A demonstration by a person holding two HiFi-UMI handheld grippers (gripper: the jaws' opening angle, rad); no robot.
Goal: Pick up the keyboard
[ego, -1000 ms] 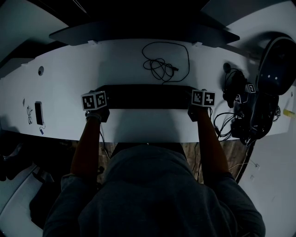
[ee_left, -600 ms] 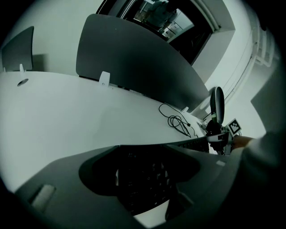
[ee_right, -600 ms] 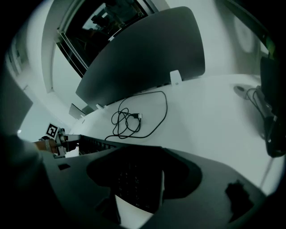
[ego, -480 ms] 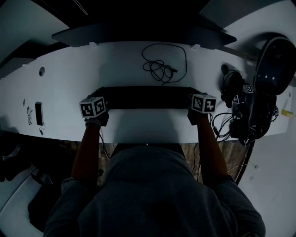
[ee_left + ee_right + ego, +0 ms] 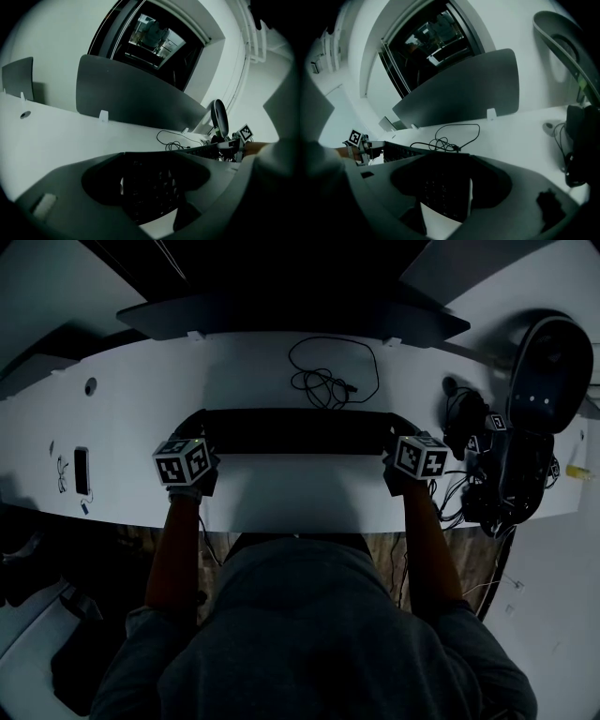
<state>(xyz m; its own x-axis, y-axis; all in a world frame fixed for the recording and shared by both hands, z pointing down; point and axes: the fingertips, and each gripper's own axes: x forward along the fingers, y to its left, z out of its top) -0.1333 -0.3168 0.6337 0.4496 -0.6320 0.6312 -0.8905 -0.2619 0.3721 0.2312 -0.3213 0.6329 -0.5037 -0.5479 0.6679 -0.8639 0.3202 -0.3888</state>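
Note:
The black keyboard (image 5: 298, 431) lies crosswise over the white desk (image 5: 291, 498), held at both ends. My left gripper (image 5: 199, 437) is shut on its left end, and my right gripper (image 5: 395, 439) is shut on its right end. In the left gripper view the keyboard (image 5: 152, 185) fills the gap of the gripper (image 5: 154, 187) and runs right toward the other gripper's marker cube (image 5: 244, 132). In the right gripper view the keyboard (image 5: 440, 187) sits inside the gripper (image 5: 443, 190), with white desk showing beneath it. It seems a little off the desk.
A coiled black cable (image 5: 328, 379) lies just behind the keyboard. A phone (image 5: 81, 471) rests at the desk's left. At the right are a tangle of cables with marker-tagged gear (image 5: 495, 465) and a dark chair (image 5: 542, 371). A grey divider panel (image 5: 281, 310) lines the back edge.
Both grippers' marker cubes have tipped toward me and the keyboard has shifted slightly away along the desk; both grippers stay clamped on its ends.

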